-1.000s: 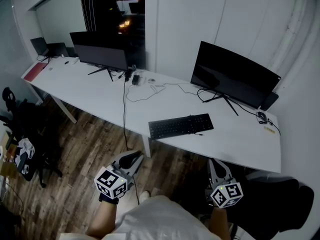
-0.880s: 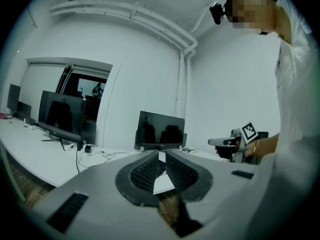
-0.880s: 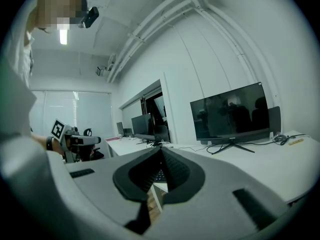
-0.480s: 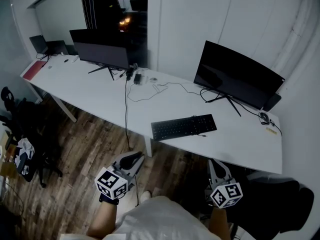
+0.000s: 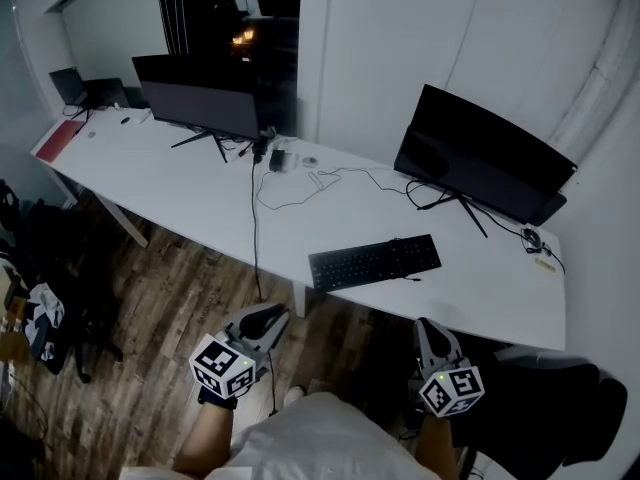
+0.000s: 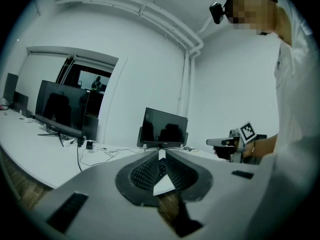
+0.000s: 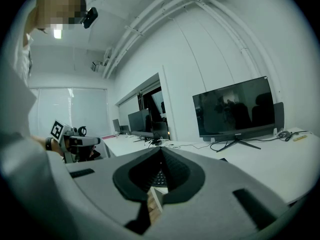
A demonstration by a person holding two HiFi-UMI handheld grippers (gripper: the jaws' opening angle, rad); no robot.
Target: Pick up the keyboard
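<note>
The black keyboard [image 5: 375,262] lies flat on the white desk [image 5: 200,203], near its front edge, in front of the right monitor [image 5: 485,158]. Both grippers hang over the wood floor, short of the desk and apart from the keyboard. My left gripper [image 5: 270,311] is shut with nothing in it, and its tips [image 6: 159,151] point toward the desk. My right gripper [image 5: 425,321] is shut and empty too. A sliver of the keyboard [image 7: 159,179] shows below its closed jaws in the right gripper view. Each gripper view shows the other gripper held level at the side.
A second monitor [image 5: 195,93] stands at the desk's far left, with cables [image 5: 300,183] between the two monitors and one cord [image 5: 254,243] hanging to the floor. A mouse [image 5: 529,235] lies at the right end. Black chairs stand at left [image 5: 50,258] and bottom right [image 5: 560,408].
The desk and keyboard have drifted down and to the right in the head view as the person nears. Both grippers stay shut and keep their places in that view.
</note>
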